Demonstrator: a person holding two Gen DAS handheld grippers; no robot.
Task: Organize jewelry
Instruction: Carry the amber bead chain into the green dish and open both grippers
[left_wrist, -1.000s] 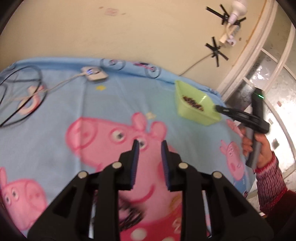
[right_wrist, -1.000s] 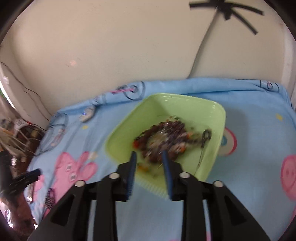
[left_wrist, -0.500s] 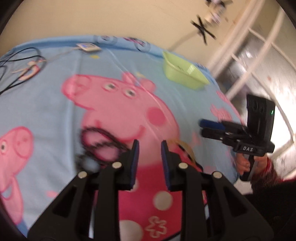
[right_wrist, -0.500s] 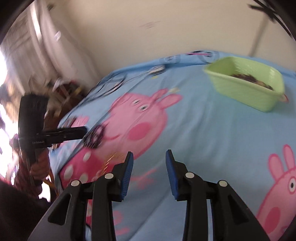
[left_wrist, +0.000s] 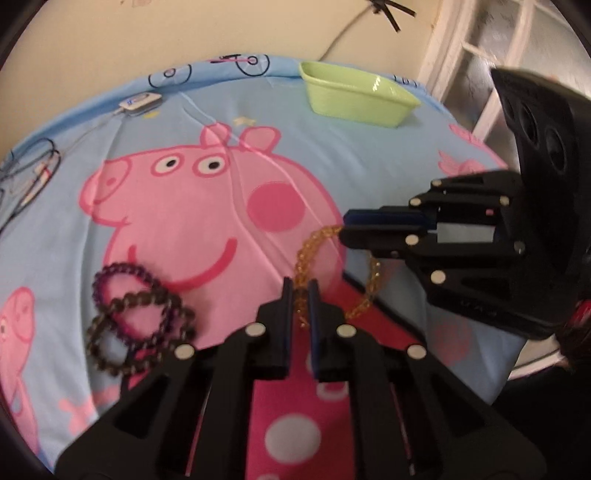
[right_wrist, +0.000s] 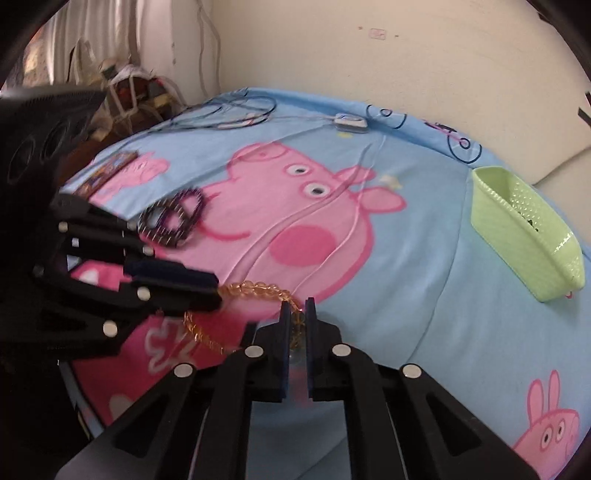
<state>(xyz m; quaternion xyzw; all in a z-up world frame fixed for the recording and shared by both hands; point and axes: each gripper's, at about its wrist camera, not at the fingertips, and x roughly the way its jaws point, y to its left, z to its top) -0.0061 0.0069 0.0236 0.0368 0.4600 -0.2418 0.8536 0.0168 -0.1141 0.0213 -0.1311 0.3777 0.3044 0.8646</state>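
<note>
Both tools pinched on amber bead bracelet (left_wrist: 306, 254), one at each end, strand stretched between them over pink pig print on blue bedsheet (left_wrist: 388, 155). Left tool (left_wrist: 300, 295) jaws nearly closed on beads; right tool (right_wrist: 295, 314) same. Dark bead bracelets (left_wrist: 136, 317) piled on sheet nearby. Green basket (right_wrist: 524, 236) near wall, well apart.

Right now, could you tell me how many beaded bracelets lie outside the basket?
3: an amber one held by both tongs, purple and brown overlapping left of it.
</note>
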